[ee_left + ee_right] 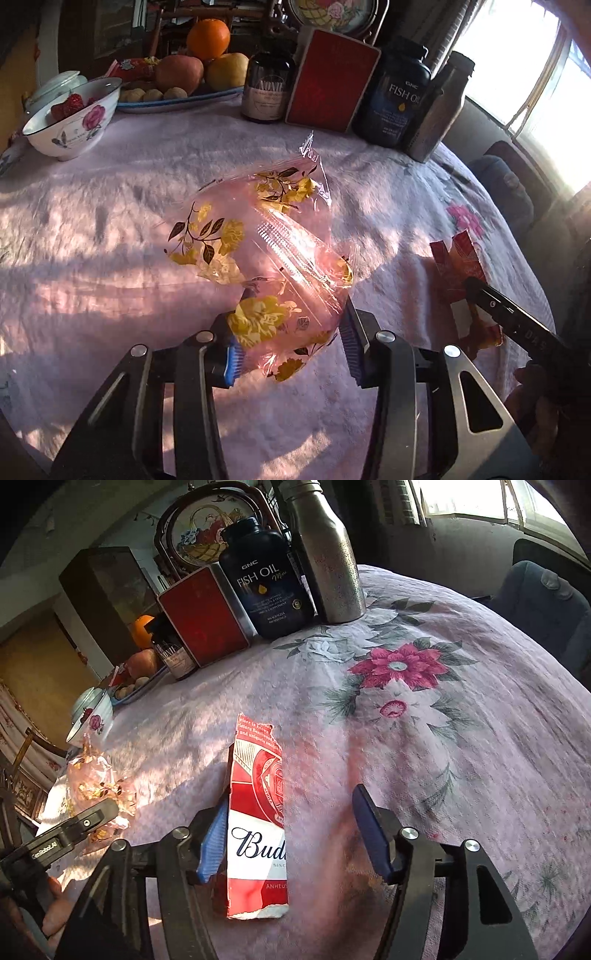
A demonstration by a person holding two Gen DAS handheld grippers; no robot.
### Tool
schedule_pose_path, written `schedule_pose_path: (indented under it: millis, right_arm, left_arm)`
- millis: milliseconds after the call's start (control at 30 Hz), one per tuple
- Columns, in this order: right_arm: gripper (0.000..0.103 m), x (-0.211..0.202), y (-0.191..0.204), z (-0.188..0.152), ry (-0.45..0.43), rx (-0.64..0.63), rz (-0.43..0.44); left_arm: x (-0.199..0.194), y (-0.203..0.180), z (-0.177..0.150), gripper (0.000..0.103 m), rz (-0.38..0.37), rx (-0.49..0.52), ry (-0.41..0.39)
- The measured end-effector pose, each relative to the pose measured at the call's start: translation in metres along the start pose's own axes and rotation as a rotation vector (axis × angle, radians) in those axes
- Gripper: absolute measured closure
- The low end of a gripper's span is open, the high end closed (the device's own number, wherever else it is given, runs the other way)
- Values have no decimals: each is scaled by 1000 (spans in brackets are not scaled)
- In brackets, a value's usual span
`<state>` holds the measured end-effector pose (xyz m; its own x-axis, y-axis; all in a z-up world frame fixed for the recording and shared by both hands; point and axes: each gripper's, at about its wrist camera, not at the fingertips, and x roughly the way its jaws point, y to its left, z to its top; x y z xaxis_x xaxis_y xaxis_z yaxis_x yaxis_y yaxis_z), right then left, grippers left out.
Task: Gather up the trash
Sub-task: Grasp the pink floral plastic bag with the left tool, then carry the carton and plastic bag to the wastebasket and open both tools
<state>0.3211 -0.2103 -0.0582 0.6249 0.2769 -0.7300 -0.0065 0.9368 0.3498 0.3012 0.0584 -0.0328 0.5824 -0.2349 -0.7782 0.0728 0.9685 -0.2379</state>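
A crumpled clear plastic wrapper point(266, 236) printed with yellow flowers lies on the pink flowered tablecloth point(110, 221). Its near end sits between the blue pads of my left gripper point(295, 299), which is shut on it. The wrapper bulges over the left pad. A torn red and white Budweiser carton piece point(258, 812) lies flat between the fingers of my right gripper point(291, 795). That gripper stands open: the left pad is beside the carton's edge and the right pad is well clear of it. Each gripper also shows at the edge of the other's view.
Along the table's far side stand a flowered bowl of strawberries point(74, 125), a plate of fruit point(177, 99), a dark jar point(266, 88), a red tin point(328, 85), a fish oil bottle point(399, 92) and a steel bottle point(328, 554). A blue chair point(543, 602) stands beyond the table edge.
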Motion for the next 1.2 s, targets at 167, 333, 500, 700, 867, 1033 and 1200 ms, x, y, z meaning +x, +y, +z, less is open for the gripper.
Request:
schedule_pose_path:
  millis: [167,333,500,700,867,1033,1200]
  right_arm:
    - [14,-10,4,0,-46,-20,18]
    - [12,1,28,-4,14,-141,24]
    - [13,17,59,-16,76,-305,-57]
    - [61,17,56,-17,68,-297,-96]
    - [62,-2,50,-14,-14,-263,-41]
    - [62,-29,44,-13,-137,-232,-1]
    - [62,-52,23,-14,-217,-123,45]
  left_arm:
    - [-36,-1,-13,59,24,50,-57]
    - [-32,-8,-24,59,38,66,-19]
    - [-27,-7,-24,59,92,79,-27]
    - [-28,-2,-22,59,91,58,-28]
    - [-40,-9,-23,59,95,77,-76]
    - [-62,-21,-27,59,95,106,-161]
    - [-81,-34,-32,59,100,142,-229]
